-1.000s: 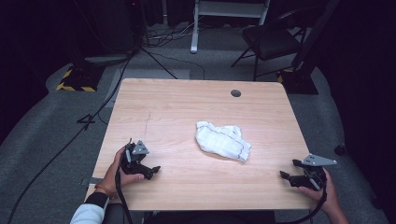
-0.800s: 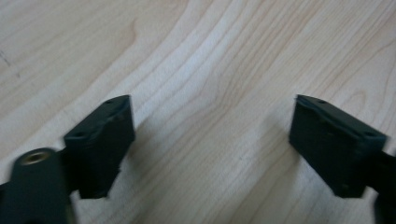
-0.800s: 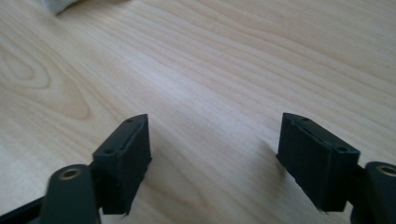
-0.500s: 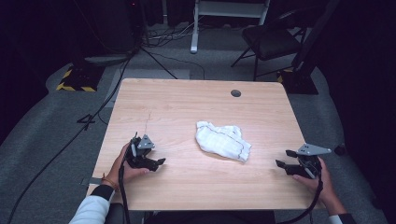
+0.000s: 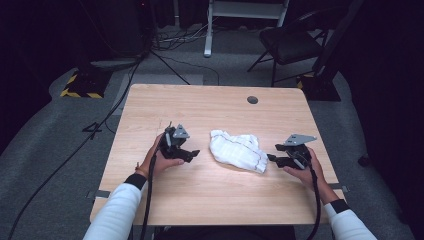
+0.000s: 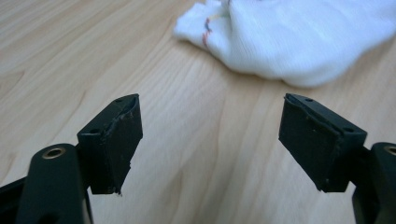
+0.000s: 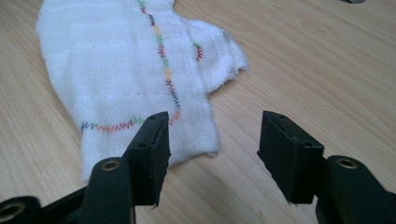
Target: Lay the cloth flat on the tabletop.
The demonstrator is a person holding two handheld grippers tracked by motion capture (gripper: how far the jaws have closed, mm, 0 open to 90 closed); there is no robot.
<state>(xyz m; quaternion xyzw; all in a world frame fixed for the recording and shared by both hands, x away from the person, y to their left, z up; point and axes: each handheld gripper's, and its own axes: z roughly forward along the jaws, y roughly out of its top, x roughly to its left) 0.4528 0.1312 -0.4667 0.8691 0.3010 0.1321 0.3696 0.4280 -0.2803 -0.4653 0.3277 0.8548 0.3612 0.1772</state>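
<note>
Approach to cloth, no grasp yet.
Cloth [image 5: 237, 150] lies crumpled mid-tabletop [image 5: 210, 200] between your left gripper [image 5: 192, 154] and right gripper [image 5: 271, 158]; both jaws, just narrowing, stand apart and empty. Next you must reach an edge and clamp.
</note>
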